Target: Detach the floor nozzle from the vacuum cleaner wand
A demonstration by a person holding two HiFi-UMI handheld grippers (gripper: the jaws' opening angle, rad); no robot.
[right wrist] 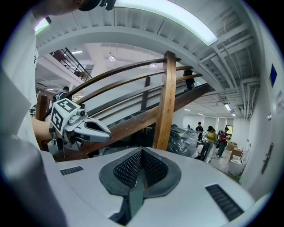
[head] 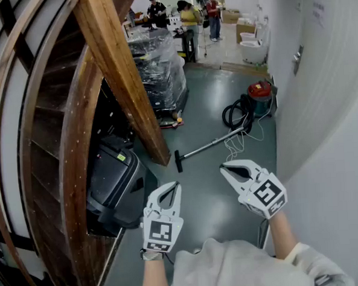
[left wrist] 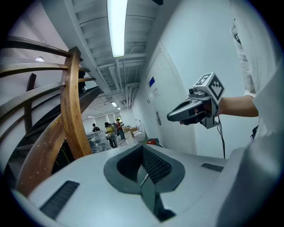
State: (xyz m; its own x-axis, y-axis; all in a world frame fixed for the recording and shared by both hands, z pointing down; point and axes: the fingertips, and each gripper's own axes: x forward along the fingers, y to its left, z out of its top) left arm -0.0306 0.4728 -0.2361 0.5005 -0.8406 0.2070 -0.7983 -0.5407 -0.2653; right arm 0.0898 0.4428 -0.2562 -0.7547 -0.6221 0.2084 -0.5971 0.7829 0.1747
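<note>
With left gripper [head: 174, 186] and right gripper [head: 223, 167] closed and empty, grasp the likely rigid, light black plastic floor nozzle [head: 178, 161] at its neck, bracing the slick silver metal wand [head: 207, 146].

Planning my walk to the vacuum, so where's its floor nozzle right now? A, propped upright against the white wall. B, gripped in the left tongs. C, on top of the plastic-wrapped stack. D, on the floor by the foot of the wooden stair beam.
D: the head view shows the floor nozzle lying on the floor beside the foot of the wooden beam.
</note>
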